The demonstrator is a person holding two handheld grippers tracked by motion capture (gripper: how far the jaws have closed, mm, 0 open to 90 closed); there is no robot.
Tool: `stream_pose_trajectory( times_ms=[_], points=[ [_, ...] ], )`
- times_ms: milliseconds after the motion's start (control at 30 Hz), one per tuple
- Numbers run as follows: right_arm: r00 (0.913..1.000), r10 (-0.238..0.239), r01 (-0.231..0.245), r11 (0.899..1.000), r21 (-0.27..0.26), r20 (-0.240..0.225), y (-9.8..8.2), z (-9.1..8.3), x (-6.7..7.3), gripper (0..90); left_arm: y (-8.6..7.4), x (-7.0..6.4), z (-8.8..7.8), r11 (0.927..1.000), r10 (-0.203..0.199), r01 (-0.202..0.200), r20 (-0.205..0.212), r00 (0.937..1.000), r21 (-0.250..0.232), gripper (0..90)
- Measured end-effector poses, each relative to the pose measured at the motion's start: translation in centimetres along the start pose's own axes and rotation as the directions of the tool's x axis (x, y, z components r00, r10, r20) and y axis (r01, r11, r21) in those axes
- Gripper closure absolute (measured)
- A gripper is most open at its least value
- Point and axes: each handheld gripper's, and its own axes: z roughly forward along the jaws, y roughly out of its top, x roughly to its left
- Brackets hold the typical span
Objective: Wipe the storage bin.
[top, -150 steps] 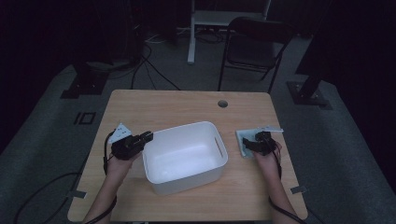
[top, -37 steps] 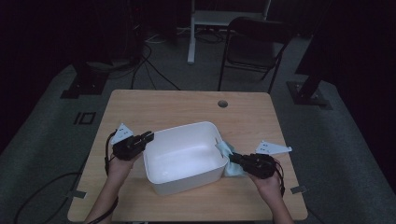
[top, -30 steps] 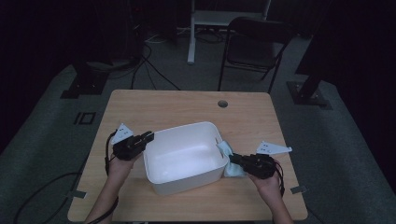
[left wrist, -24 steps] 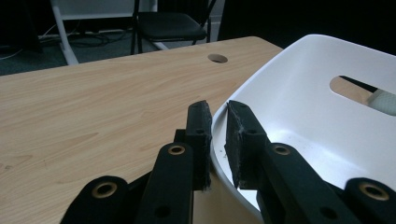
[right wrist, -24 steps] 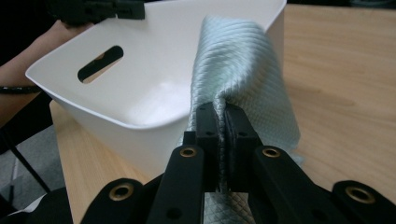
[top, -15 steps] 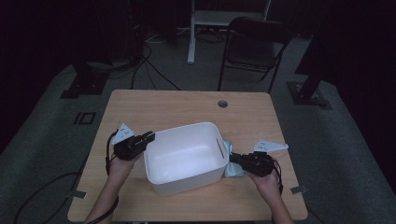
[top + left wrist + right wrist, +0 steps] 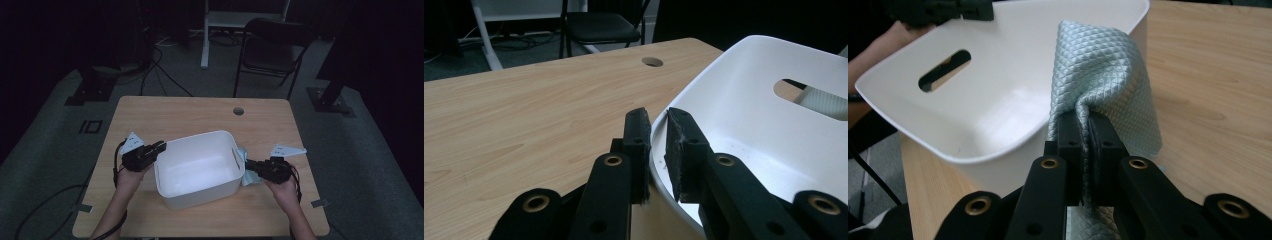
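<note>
- Nearest the person, the right claw [image 7: 1085, 131] has its jaws pinched tight on a fold of the pale blue quilted cloth [image 7: 1105, 80], which bunches up from the pads and drapes against the outside of the white tub [image 7: 998, 100].
- Five seconds back that claw sat out at the right side of the desk [image 7: 200, 112] with the cloth lying flat under it; since then it has carried the cloth across, and in the high view the cloth [image 7: 245, 167] now rests against the tub's right wall, by the slot handle.
- In the last second the right claw [image 7: 252, 167] has barely shifted, so I judge the wiping of the tub's outer wall to be just starting, or the cloth is about to be lifted over the rim.
- Across the tub [image 7: 195, 167], the left claw [image 7: 159, 148] has kept its place throughout. Its jaws are nearly closed and straddle the left rim [image 7: 656, 145], one pad outside and one inside, clamping the wall and steadying the tub.
- Farther off, the desk carries a round cable hole [image 7: 238, 111], and beyond it a dark chair [image 7: 272, 50] stands on the floor.
</note>
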Motion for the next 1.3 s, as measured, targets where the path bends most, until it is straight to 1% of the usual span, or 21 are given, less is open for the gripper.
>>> stream_pose_trajectory(
  times_ms=[67, 100, 200, 333, 433, 500, 600, 667, 767, 900, 967, 1067, 1167, 1200, 1300],
  points=[
    [0.9998, 0.013, -0.013, 1.0, -0.024, -0.012, 0.2, -0.1, -0.2, 86.2, 0.0, 0.0, 0.0, 1.0, 0.0, 0.0, 0.002, 1.0, 0.0, 80.4],
    [0.9998, 0.014, -0.015, 1.0, -0.026, -0.016, 0.3, 0.0, -0.3, 86.2, 0.0, 0.0, 0.0, 1.0, -0.001, 0.001, -0.001, 1.0, 0.0, 80.4],
    [0.9998, 0.014, -0.015, 1.0, -0.02, -0.014, 0.2, 0.3, -0.3, 86.3, 0.0, -0.1, 0.0, 1.0, -0.005, 0.005, -0.004, 1.0, -0.001, 80.4],
    [0.9996, 0.028, -0.028, 1.0, 0.007, -0.006, -0.3, 1.3, -0.9, 86.3, 0.0, -0.1, 0.0, 1.0, -0.004, 0.004, -0.002, 1.0, -0.001, 80.4],
    [0.9996, 0.026, -0.025, 1.0, 0.011, -0.008, 0.0, 1.3, -1.1, 86.2, 0.0, 0.0, 0.0, 1.0, -0.001, 0.001, 0.0, 1.0, -0.001, 80.4],
    [0.9996, 0.028, -0.028, 1.0, -0.003, -0.01, 0.4, 1.2, -1.1, 86.2, 0.0, 0.0, 0.0, 1.0, -0.001, 0.001, 0.002, 1.0, -0.001, 80.4],
    [0.9993, 0.032, -0.033, 0.999, -0.005, -0.017, 0.7, 1.3, -1.4, 86.3, 0.0, -0.1, 0.1, 1.0, -0.003, 0.003, -0.001, 1.0, -0.001, 80.4],
    [0.9993, 0.033, -0.033, 0.999, 0.001, -0.019, 0.6, 1.6, -1.5, 86.3, 0.0, -0.1, 0.1, 1.0, -0.006, 0.006, -0.003, 1.0, -0.002, 80.4],
    [0.9987, 0.049, -0.049, 0.999, 0.013, -0.016, 0.3, 2.1, -1.8, 86.3, 0.0, -0.1, 0.1, 1.0, -0.004, 0.004, -0.003, 1.0, -0.002, 80.4],
    [0.9991, 0.043, -0.042, 0.999, 0.031, -0.004, 0.6, 2.3, -2.0, 86.2, 0.0, -0.1, 0.1, 1.0, -0.001, 0.001, 0.001, 1.0, -0.001, 80.4],
    [0.9988, 0.048, -0.048, 0.999, 0.016, -0.011, 0.9, 2.1, -2.1, 86.2, 0.0, -0.1, 0.1, 1.0, 0.0, 0.0, 0.004, 1.0, 0.0, 80.4],
    [0.9991, 0.043, -0.043, 0.999, -0.001, -0.006, 1.5, 2.0, -2.1, 86.3, 0.0, -0.2, 0.1, 1.0, 0.002, -0.002, 0.005, 1.0, 0.0, 80.4],
    [0.9992, 0.039, -0.039, 0.999, 0.017, -0.001, 1.4, 2.5, -2.2, 86.3, 0.1, -0.2, 0.1, 1.0, 0.0, 0.0, 0.003, 1.0, 0.002, 80.4],
    [0.9992, 0.04, -0.041, 0.999, 0.024, 0.006, 1.3, 2.7, -2.3, 86.3, 0.1, -0.2, 0.2, 1.0, 0.0, 0.0, 0.002, 1.0, 0.001, 80.4],
    [0.9989, 0.047, -0.048, 0.998, 0.034, 0.006, 1.1, 3.1, -2.7, 86.3, 0.1, -0.2, 0.2, 1.0, 0.002, -0.002, 0.003, 1.0, 0.001, 80.4]
  ],
)
